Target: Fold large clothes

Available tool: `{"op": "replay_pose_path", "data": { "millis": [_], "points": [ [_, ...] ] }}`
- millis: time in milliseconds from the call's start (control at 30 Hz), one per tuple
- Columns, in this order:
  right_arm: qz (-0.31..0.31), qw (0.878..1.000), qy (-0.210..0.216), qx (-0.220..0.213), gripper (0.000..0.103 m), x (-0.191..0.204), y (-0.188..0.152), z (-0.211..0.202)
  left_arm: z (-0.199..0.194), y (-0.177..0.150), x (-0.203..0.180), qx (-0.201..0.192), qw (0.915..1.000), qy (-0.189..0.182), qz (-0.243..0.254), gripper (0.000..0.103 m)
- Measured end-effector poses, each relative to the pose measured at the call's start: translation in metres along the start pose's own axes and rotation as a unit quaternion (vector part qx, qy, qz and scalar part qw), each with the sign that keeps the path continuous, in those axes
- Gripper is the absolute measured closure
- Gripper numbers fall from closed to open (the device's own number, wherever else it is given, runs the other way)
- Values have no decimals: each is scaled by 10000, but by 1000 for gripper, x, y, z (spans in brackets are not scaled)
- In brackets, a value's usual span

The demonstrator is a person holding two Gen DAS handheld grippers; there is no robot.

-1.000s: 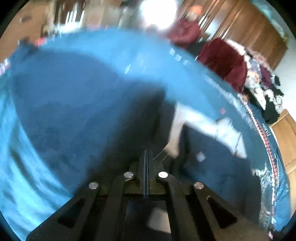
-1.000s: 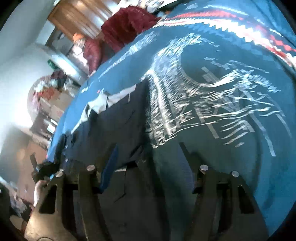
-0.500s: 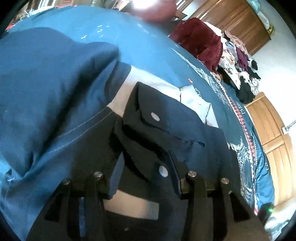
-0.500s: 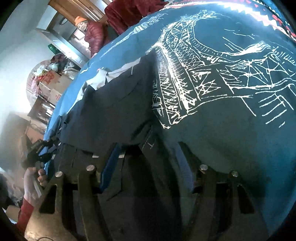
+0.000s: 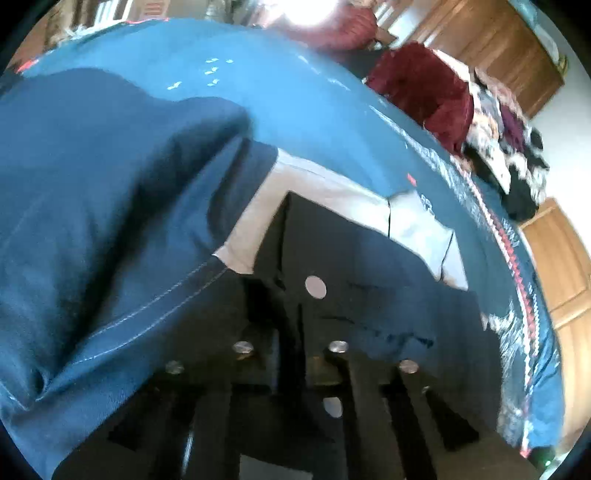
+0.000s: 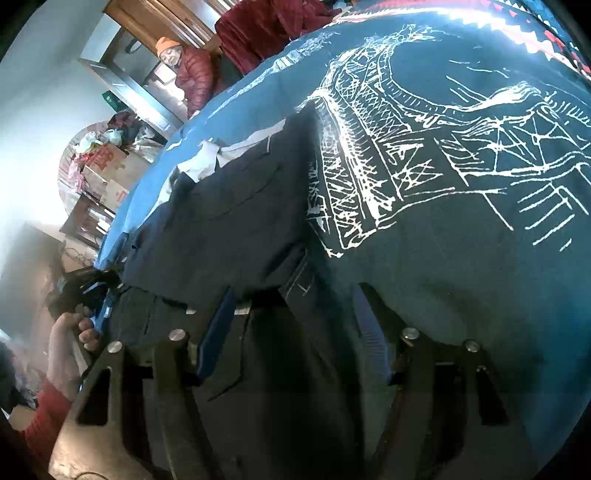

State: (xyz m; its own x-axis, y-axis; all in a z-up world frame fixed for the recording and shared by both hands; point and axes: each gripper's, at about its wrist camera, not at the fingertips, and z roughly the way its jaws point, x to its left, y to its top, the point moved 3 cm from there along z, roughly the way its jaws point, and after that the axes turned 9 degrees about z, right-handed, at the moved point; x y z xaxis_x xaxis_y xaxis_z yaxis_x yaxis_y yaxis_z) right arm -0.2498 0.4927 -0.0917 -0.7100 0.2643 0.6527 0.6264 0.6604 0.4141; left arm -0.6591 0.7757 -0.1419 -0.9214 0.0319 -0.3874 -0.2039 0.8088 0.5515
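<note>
A dark navy garment (image 5: 369, 266) with metal snaps and pale lining (image 5: 332, 192) lies on a blue bedspread (image 5: 295, 92). My left gripper (image 5: 291, 350) sits at its near edge, fingers drawn close on a dark strip of the cloth. In the right wrist view the same garment (image 6: 240, 214) lies beside the bedspread's white line print (image 6: 424, 147). My right gripper (image 6: 295, 328) stands open, its blue pads (image 6: 218, 332) either side of the garment's near edge. The left gripper (image 6: 92, 291) and the hand (image 6: 70, 332) holding it show at the far left.
A thick fold of blue cloth (image 5: 92, 203) with a stitched hem rises on the left. Heaped clothes (image 5: 491, 122) and a dark red bundle (image 5: 424, 85) lie at the bed's far side. A person in an orange hat (image 6: 184, 70) stands by wooden cabinets (image 6: 155, 22).
The left gripper's fingers, wide apart half a second ago, have drawn together on the dark cloth. The right gripper has stayed open and moved slightly closer to the garment's edge.
</note>
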Motion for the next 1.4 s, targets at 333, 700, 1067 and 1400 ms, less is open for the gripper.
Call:
{"op": "replay_pose_path", "data": {
  "millis": [333,700,1067,1400],
  "points": [
    [-12,10000,36,-4,39,-2,1,-7,-15,-23,20,-143,9998,171,2,98],
    [-179,9998,35,-24,35,-1,-2,-1,-64,-31,36,-422,9988,5,-246,82],
    [-184,9997,119,-62,34,-3,-4,-1,-9,-26,0,531,9974,-485,41,80],
    [-224,9996,118,-89,33,-2,-5,-2,-2,-29,-1,213,9976,-584,-304,71]
  ]
}}
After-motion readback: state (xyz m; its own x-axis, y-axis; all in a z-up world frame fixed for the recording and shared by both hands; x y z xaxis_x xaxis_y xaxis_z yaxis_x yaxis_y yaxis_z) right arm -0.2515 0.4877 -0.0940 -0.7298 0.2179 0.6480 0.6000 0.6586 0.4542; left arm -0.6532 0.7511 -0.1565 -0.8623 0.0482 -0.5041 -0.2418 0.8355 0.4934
